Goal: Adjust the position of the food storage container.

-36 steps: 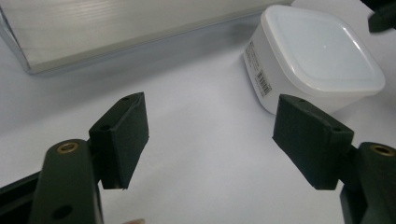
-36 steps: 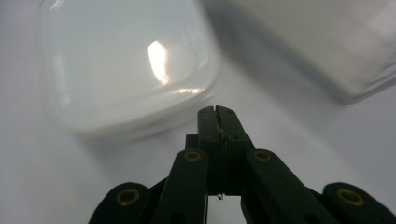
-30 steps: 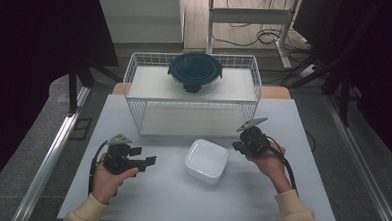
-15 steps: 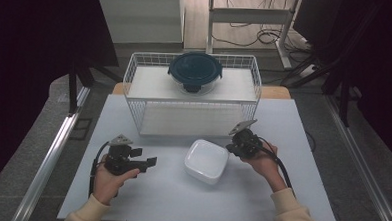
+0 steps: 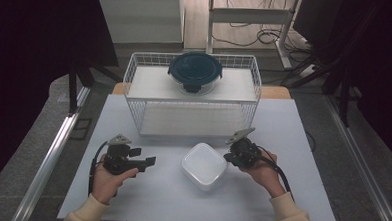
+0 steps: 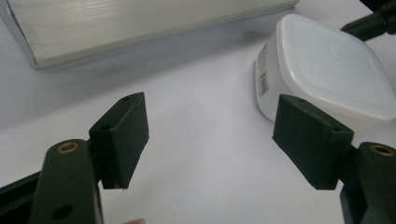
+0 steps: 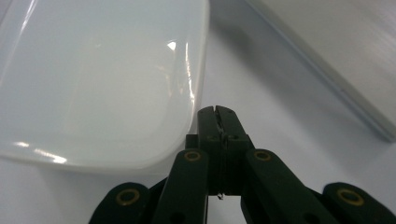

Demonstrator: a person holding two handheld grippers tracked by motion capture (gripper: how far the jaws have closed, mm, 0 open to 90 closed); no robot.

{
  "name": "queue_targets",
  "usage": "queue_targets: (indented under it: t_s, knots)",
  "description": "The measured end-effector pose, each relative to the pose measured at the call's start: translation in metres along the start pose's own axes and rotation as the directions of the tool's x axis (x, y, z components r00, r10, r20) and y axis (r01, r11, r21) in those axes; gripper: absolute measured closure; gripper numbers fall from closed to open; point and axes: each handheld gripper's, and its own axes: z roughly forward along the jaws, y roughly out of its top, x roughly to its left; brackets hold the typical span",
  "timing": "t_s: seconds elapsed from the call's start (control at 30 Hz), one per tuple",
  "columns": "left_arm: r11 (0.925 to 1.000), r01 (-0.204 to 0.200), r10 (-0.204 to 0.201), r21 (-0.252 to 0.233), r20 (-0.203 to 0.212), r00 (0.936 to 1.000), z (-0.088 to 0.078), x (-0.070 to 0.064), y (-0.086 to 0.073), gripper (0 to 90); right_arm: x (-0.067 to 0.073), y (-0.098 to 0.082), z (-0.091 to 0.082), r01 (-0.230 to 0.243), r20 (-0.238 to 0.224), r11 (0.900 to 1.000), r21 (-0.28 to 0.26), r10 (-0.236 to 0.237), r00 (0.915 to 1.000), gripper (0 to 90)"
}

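High view first: the white lidded box (image 5: 204,165) sits low on the white surface (image 5: 300,195), between the two hands, its lid on, so what is inside cannot be made out. Its plastic is cloudy and gives nothing away in the gripper views either. On the side facing the left gripper a small barcode label (image 6: 264,78) shows, its print too fine to read.

Behind the box stands a white wire basket (image 5: 192,100), raised on its mesh walls, with a round dark-lidded container (image 5: 194,72) on its upper deck; that lid is shut too, and the contents are hidden. In the gripper views the basket's base shows as a pale slab cut off by the frame.

The right gripper (image 5: 233,153) is just beside the box's right edge — its jaws are pressed fully together with nothing between them, tips close to the lid's rim in the right gripper view; whether they touch it cannot be told. The left gripper (image 5: 146,162) rests well apart from the box on the left, jaws spread wide and empty, pointing toward it.

Open surface lies between the left gripper and the box, and along the near edge in front of both hands; the basket closes off the far side.
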Motion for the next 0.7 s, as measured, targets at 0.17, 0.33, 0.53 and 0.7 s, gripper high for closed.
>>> queue_targets:
  t_s: [0.17, 0.33, 0.53, 0.7]
  knots:
    - [1.0000, 0.002, -0.002, -0.005, 0.000, 1.0000, -0.002, 0.001, 0.000, 26.0, 0.015, -0.007, -0.005, -0.005, -0.016, 1.000, 0.012, 0.005, 0.9999, 89.1]
    - [1.0000, 0.004, -0.004, -0.006, 0.000, 1.0000, -0.003, 0.001, 0.000, 26.0, 0.031, -0.011, -0.008, 0.008, -0.041, 1.000, 0.024, -0.007, 0.9991, 89.1]
    - [1.0000, 0.002, -0.002, -0.006, 0.001, 1.0000, -0.003, 0.000, -0.001, 26.0, 0.046, -0.014, -0.009, 0.028, -0.066, 0.999, 0.028, -0.026, 0.9975, 89.1]
    - [1.0000, 0.002, -0.002, -0.008, 0.003, 1.0000, -0.003, -0.001, -0.001, 26.0, 0.056, -0.017, -0.007, 0.036, -0.095, 0.999, 0.033, -0.033, 0.9950, 89.0]
